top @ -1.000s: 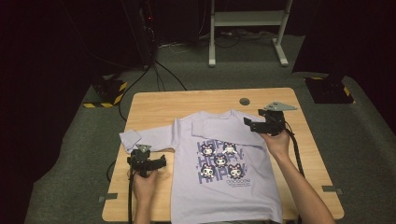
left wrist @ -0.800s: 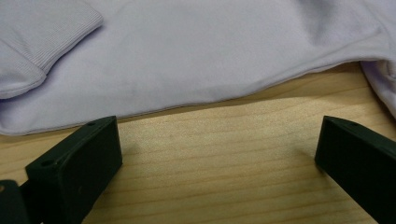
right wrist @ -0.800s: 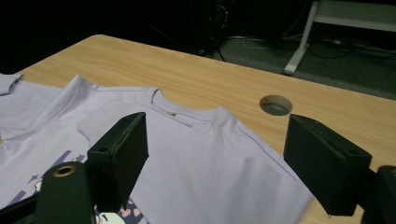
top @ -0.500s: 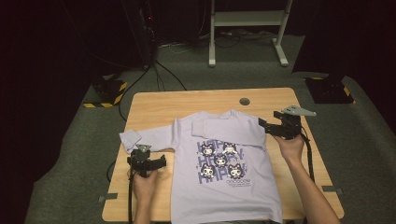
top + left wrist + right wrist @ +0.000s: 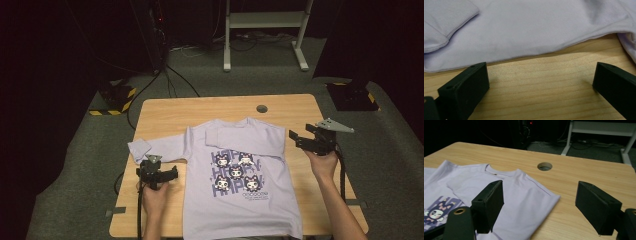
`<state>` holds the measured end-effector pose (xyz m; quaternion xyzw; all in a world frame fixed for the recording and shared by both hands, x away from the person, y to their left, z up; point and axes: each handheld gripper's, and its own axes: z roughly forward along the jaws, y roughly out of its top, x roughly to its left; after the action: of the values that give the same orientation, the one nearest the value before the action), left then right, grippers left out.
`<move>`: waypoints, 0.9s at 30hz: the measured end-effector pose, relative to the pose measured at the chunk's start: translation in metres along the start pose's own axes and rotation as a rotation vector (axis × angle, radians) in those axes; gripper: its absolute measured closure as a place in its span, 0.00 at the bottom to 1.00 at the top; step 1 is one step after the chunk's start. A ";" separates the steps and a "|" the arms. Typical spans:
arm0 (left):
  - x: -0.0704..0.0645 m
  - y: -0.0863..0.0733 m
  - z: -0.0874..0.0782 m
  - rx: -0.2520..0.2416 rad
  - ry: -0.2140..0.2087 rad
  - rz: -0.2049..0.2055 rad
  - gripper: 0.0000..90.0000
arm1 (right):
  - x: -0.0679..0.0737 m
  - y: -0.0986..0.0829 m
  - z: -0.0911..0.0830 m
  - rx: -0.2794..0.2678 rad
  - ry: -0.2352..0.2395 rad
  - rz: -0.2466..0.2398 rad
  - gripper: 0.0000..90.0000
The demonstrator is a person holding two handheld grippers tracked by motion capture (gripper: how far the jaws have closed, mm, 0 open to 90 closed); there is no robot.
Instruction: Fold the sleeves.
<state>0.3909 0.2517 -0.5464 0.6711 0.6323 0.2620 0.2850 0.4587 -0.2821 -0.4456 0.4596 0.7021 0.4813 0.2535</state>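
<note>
The lilac cotton T-shirt [image 5: 240, 175] lies flat on the pale wooden table [image 5: 165, 112]; left gripper [image 5: 159, 175] gapes empty beside the outstretched sleeve [image 5: 524, 30]; right gripper [image 5: 309, 141] released; pinch the cuff squarely, then fold inward.

Left gripper [image 5: 159, 173] held low in the left hand [image 5: 155, 197], jaws spread wide, right gripper [image 5: 311, 142] raised in the right hand [image 5: 322, 165], jaws wide apart, both forearms extended forward

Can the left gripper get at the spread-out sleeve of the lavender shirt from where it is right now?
Probably yes. The left gripper is open just short of the sleeve, with bare table between its jaws and the hem, and nothing in between.
</note>
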 end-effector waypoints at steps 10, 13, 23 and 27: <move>0.000 0.000 0.000 0.000 0.000 -0.001 0.01 | -0.017 -0.046 -0.001 0.081 -0.086 0.035 0.26; 0.000 0.000 0.000 0.000 0.000 -0.001 0.01 | -0.020 -0.062 0.003 0.130 -0.124 0.033 0.25; 0.000 0.000 0.000 0.000 0.000 -0.001 0.01 | -0.026 -0.084 0.012 0.220 -0.199 0.010 0.24; 0.000 0.000 0.000 0.000 0.000 0.000 0.01 | -0.026 -0.092 0.018 0.263 -0.214 -0.001 0.24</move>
<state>0.3909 0.2517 -0.5465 0.6709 0.6325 0.2621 0.2850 0.4472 -0.3075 -0.5387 0.5372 0.7281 0.3335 0.2647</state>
